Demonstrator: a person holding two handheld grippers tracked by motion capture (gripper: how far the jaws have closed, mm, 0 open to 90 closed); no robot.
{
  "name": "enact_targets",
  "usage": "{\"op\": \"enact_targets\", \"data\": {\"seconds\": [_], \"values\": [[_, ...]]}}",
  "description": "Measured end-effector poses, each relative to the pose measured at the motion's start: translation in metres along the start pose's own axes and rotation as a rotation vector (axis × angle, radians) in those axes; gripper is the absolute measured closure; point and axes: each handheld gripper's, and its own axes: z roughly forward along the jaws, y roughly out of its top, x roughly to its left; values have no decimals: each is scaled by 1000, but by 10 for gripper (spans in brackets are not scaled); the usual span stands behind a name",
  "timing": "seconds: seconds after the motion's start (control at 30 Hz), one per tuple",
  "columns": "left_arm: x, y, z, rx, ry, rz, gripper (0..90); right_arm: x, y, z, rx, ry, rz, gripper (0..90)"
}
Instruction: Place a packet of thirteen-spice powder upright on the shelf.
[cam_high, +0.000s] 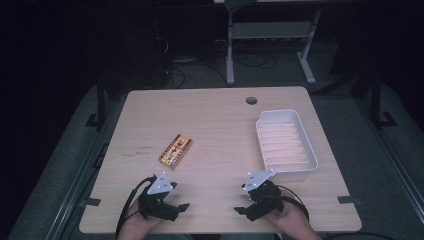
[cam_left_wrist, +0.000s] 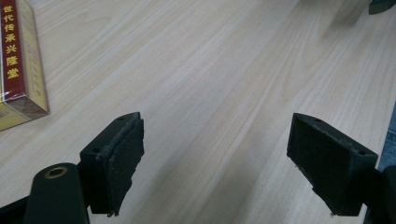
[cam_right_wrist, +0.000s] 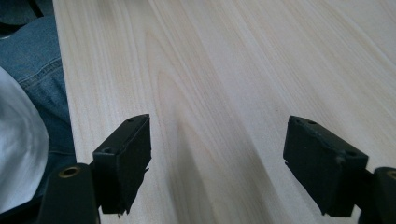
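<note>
The pale wooden surface (cam_high: 220, 120) carries a white ribbed tray (cam_high: 286, 141) at right and a small box (cam_high: 176, 150) left of centre — red and gold, printed 世代传承兴隆堂, its long axis diagonal, far end toward the right. Near the front edge, left gripper (cam_high: 181, 208) and right gripper (cam_high: 241, 211) rest — fingers apart, empty.

One box (cam_high: 176, 150), one white tray (cam_high: 310, 150), one table (cam_high: 215, 115), two tools, seemingly nothing else.
</note>
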Motion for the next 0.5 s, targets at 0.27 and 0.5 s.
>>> {"op": "enact_targets", "data": {"seconds": [0.27, 0.5], "values": [[3, 0, -1, -1, 12, -6, 181, 2, 1, 1, 4, 3, -1, 225], [10, 1, -3, -4, 29, -22, 181, 3, 1, 4, 11, 12, -7, 225]]}}
